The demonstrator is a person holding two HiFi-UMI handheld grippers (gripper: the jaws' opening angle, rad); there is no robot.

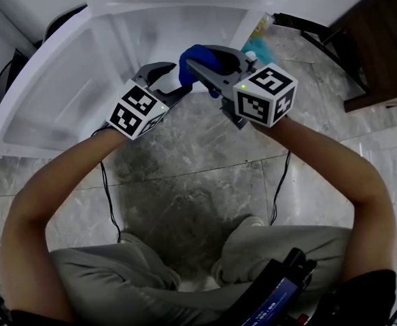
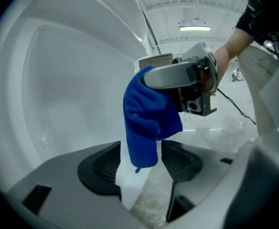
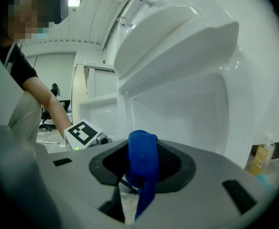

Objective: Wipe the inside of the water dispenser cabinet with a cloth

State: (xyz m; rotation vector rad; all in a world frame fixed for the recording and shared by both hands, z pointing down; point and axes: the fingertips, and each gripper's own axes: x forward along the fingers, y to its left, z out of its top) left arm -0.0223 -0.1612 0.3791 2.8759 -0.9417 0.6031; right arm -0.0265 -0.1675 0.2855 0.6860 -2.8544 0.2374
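The blue cloth (image 1: 194,62) is bunched in my right gripper (image 1: 202,70), whose jaws are shut on it just in front of the open white dispenser cabinet (image 1: 178,29). In the right gripper view the cloth (image 3: 142,160) is clamped between the pads and trails down. My left gripper (image 1: 164,81) sits close on the left with its jaws open. In the left gripper view the cloth (image 2: 149,113) hangs from the right gripper (image 2: 177,76), and its lower end dangles in the gap of the left gripper (image 2: 140,168) without either pad pressing it.
The cabinet door (image 1: 52,97) is swung open to the left. A yellow and teal bottle (image 1: 260,34) stands on the floor right of the cabinet, by dark wooden furniture (image 1: 382,39). Cables (image 1: 110,202) run over the marble floor near my knees.
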